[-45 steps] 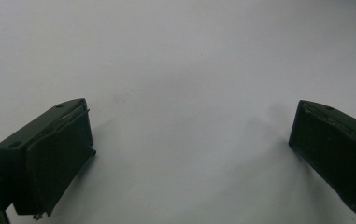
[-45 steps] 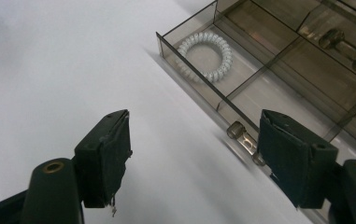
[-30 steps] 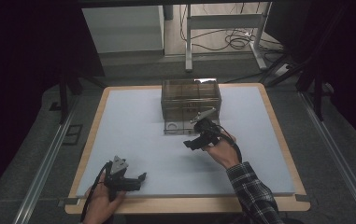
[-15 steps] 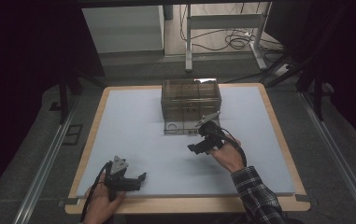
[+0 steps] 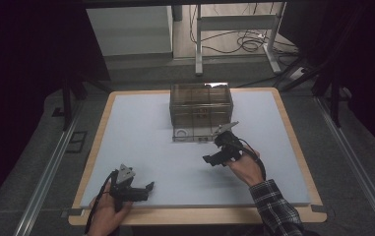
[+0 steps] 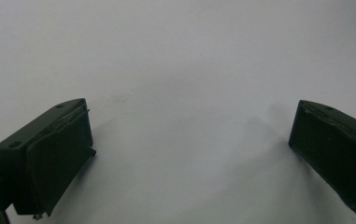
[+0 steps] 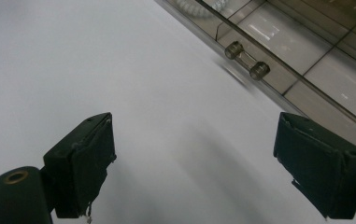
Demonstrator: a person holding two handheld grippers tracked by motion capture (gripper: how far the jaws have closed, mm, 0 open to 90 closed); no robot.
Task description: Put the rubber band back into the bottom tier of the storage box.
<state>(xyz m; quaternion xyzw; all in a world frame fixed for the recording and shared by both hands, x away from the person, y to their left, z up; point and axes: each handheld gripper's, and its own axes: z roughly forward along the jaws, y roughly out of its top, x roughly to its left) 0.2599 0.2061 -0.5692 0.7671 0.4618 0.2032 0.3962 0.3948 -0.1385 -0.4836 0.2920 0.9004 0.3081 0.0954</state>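
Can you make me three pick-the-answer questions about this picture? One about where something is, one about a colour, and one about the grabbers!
1. Where is the clear box?
A. far half of the table
B. near edge
C. on the floor

2. What colour is the right sleeve?
A. plain red
B. dark plaid
C. yellow

3. How are the right gripper jaws?
A. shut on the box
B. shut, empty
C. open, empty

Answers: 1 A, the box stands beyond both grippers. 2 B, checked dark cloth shows. 3 C, bare table shows between the jaws.
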